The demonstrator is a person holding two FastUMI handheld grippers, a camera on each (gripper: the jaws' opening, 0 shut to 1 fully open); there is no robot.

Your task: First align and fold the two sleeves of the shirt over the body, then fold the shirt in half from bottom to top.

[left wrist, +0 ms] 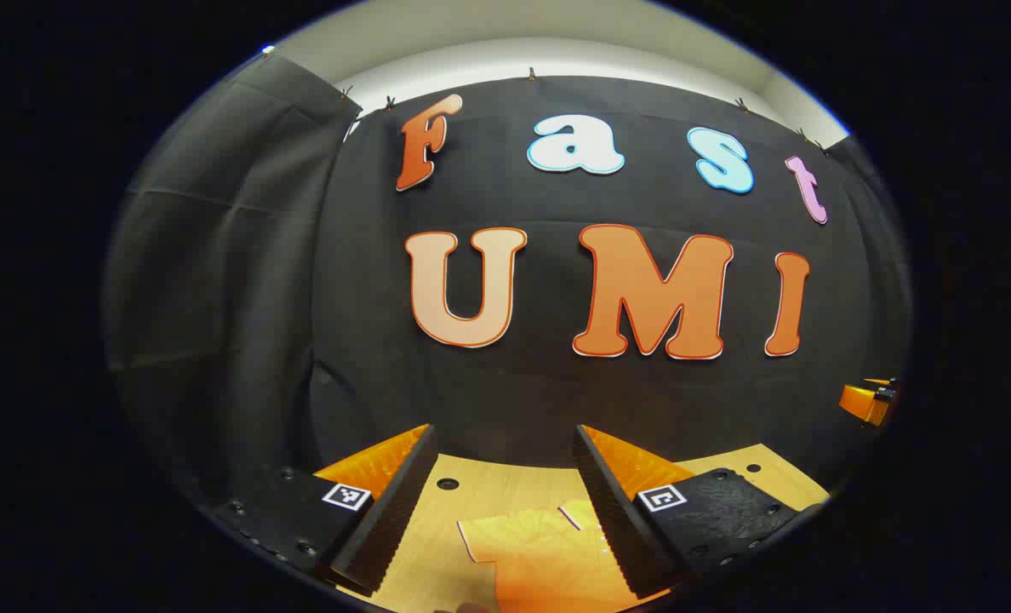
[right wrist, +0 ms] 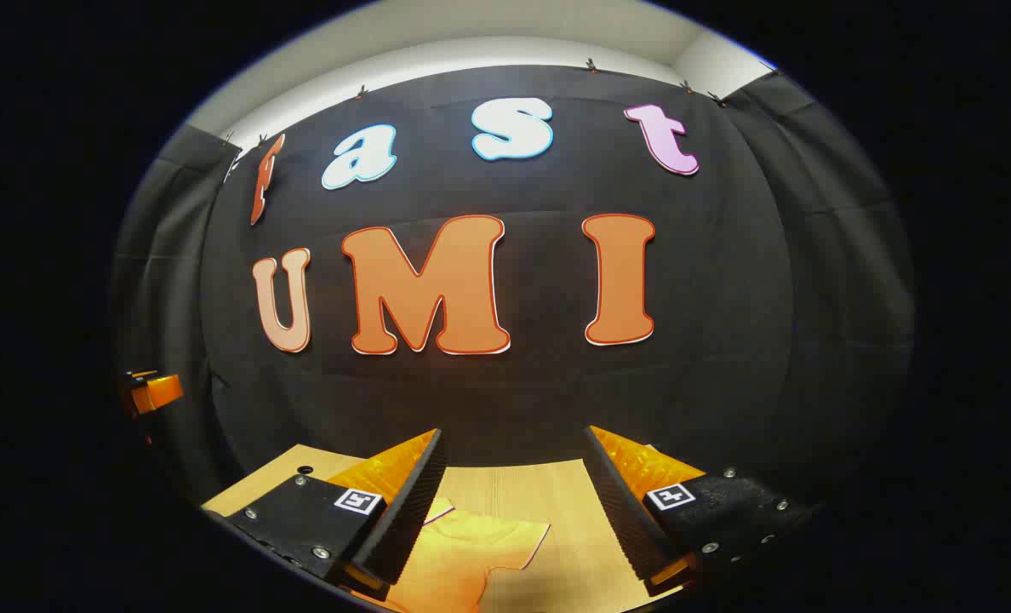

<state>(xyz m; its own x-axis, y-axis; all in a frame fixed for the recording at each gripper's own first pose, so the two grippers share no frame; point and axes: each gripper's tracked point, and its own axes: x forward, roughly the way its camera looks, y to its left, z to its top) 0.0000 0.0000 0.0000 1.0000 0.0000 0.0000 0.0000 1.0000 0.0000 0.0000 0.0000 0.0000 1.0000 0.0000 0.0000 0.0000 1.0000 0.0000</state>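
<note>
A: Two hand-held grippers, both spread wide and grasping nothing. Where is the shirt?

B: Flat on the counter (left wrist: 505, 494). In the left gripper view the shirt (left wrist: 548, 558) lies low between the left hand-held gripper (left wrist: 505, 443) fingers, nearer its right finger, one sleeve pointing left.

A: And from the other side?

B: In the right gripper view the shirt (right wrist: 463, 553) sits below the right hand-held gripper (right wrist: 514, 447), beside its left finger, apart from both.

A: Any writing?

B: Square black-and-white markers on the gripper bodies; nothing legible on the shirt.
</note>
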